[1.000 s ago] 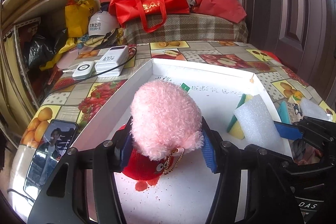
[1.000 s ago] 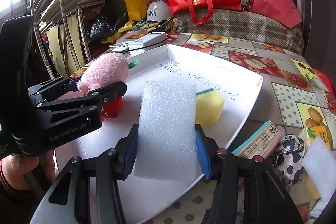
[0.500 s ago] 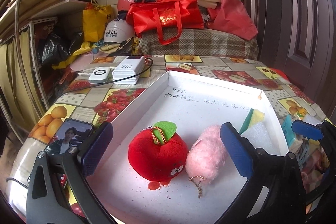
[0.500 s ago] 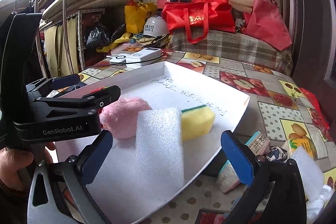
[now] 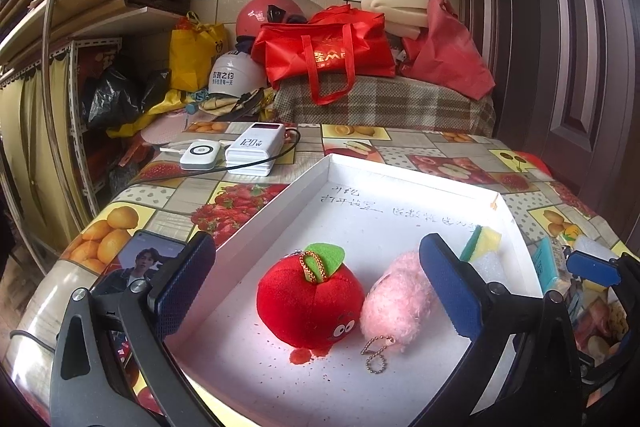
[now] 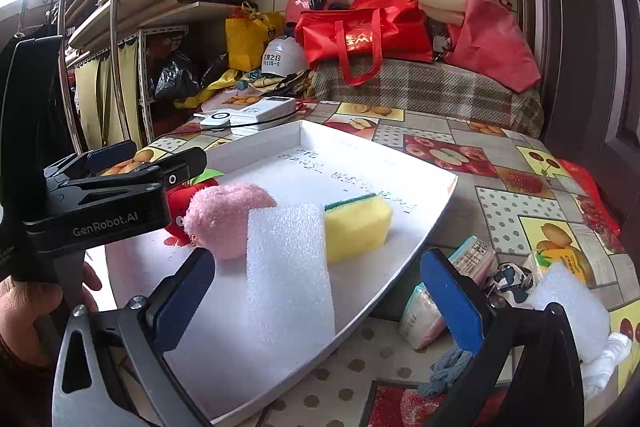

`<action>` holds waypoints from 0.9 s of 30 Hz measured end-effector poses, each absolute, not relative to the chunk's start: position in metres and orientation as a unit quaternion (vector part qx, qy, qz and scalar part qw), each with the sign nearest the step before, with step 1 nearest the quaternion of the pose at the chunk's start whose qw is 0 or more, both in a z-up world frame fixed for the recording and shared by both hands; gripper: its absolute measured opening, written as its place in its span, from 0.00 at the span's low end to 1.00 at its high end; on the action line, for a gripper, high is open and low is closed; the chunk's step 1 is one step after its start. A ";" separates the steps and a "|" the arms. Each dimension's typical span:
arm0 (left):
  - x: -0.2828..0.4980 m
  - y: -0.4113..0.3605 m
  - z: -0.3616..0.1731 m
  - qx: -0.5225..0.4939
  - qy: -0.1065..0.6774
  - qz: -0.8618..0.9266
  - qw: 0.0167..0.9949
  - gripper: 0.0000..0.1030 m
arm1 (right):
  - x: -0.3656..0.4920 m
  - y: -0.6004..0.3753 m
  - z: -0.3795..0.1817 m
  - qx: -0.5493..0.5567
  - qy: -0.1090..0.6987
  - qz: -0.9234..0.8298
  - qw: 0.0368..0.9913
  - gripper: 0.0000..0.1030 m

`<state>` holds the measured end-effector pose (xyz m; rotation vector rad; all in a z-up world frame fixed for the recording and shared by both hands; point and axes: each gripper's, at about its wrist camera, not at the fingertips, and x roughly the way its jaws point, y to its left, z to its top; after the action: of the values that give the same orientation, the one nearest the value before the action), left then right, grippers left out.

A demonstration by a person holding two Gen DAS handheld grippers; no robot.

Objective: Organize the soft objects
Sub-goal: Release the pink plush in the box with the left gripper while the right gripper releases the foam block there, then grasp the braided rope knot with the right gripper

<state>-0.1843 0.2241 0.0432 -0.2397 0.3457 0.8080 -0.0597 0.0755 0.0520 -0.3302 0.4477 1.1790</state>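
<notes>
While both tongs hang spread wide with nothing between the pads, I see four soft things lying in the white tray [image 5: 280, 203]. From my L cam the red apple plush [image 5: 310, 303] sits at centre w/ a green leaf and gold chain loop on top, and the pink fluffy toy [image 5: 396, 307] touches it at 3 o'clock, its ball chain trailing on the tray floor toward 6. Past the pink toy, at about 2 o'clock, a yellow sponge [image 5: 486, 239] w/ green scrub face peeks from behind the L gripper [image 5: 318, 293] pad. On the R cam the white foam sheet [image 6: 288, 275] lies flat dead centre in front of the R gripper [image 6: 318, 303], pink toy touching it at 10 o'clock, sponge touching at 2. Handwriting runs across the tray's far end. Outside the tray, at 3 o'clock on the fruit-print tablecloth [image 6: 500, 211], I see tissue packs [image 6: 440, 291] and another foam block [image 6: 568, 311]. Two power banks [image 5: 240, 149] sit at 11 o'clock, a phone [image 5: 136, 263] at 9.
</notes>
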 end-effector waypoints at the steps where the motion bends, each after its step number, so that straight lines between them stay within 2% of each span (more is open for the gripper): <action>1: -0.185 0.224 0.043 -0.117 0.166 0.389 0.899 1.00 | -0.055 0.070 0.052 -0.145 0.216 0.548 0.795 1.00; 5: -0.185 0.224 0.043 -0.119 0.166 0.388 0.899 1.00 | -0.027 0.030 0.052 -0.092 0.245 0.532 0.805 1.00; 12: -0.181 0.215 0.044 -0.110 0.169 0.377 0.904 1.00 | 0.001 -0.024 0.054 -0.088 0.250 0.492 0.829 1.00; 15: -0.178 0.210 0.044 -0.102 0.172 0.375 0.905 1.00 | 0.001 -0.015 0.055 -0.111 0.237 0.492 0.830 0.92; 19: -0.179 0.210 0.045 -0.106 0.170 0.375 0.905 1.00 | -0.003 0.007 0.056 -0.164 0.210 0.495 0.827 0.88; 27: -0.177 0.197 0.048 -0.117 0.166 0.322 0.925 1.00 | 0.026 -0.055 0.068 -0.119 0.210 0.447 0.861 0.88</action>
<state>-0.1772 0.1967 0.0480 -0.2408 0.3409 0.6608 0.0259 -0.0548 0.0680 -0.2503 0.4409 0.9387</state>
